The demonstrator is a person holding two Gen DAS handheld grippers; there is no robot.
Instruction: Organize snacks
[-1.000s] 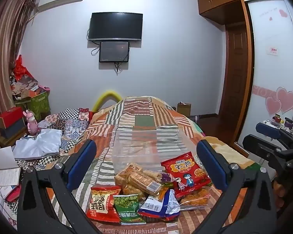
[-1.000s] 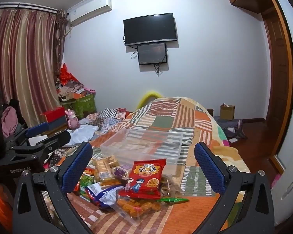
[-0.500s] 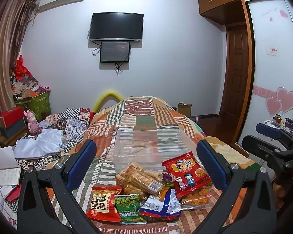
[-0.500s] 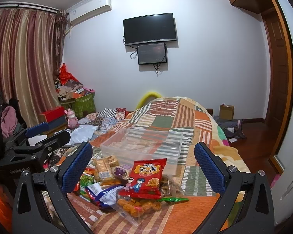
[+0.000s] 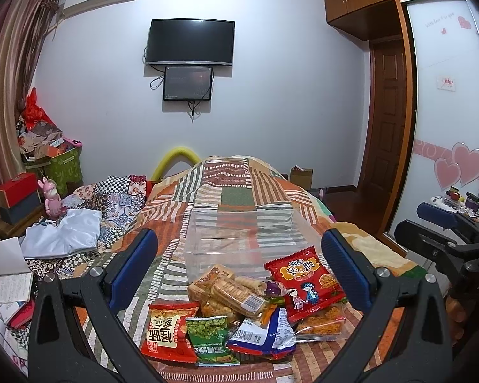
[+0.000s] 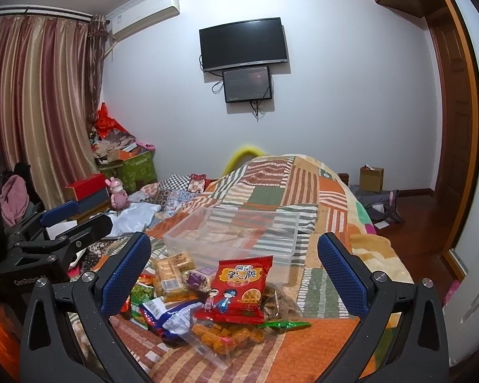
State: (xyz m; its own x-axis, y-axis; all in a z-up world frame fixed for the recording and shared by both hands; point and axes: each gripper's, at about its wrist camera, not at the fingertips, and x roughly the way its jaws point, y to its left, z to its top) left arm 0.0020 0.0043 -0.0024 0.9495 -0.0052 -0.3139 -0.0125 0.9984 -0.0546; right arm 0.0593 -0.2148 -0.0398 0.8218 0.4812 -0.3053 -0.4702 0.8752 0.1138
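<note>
Both the left gripper [image 5: 239,265] and right gripper [image 6: 234,265] gape empty above the snack pile [image 5: 246,312] at lower centre, clear box [image 5: 239,236] just behind; overlapping slick packets risk double-grabs or slipping.

It was a home bedroom: a bed [image 5: 233,191] under a patchwork quilt, a wall-mounted television [image 5: 190,42], striped curtains [image 6: 38,111], an air conditioner [image 6: 145,11] and a sliding-door wardrobe [image 5: 447,95].
</note>
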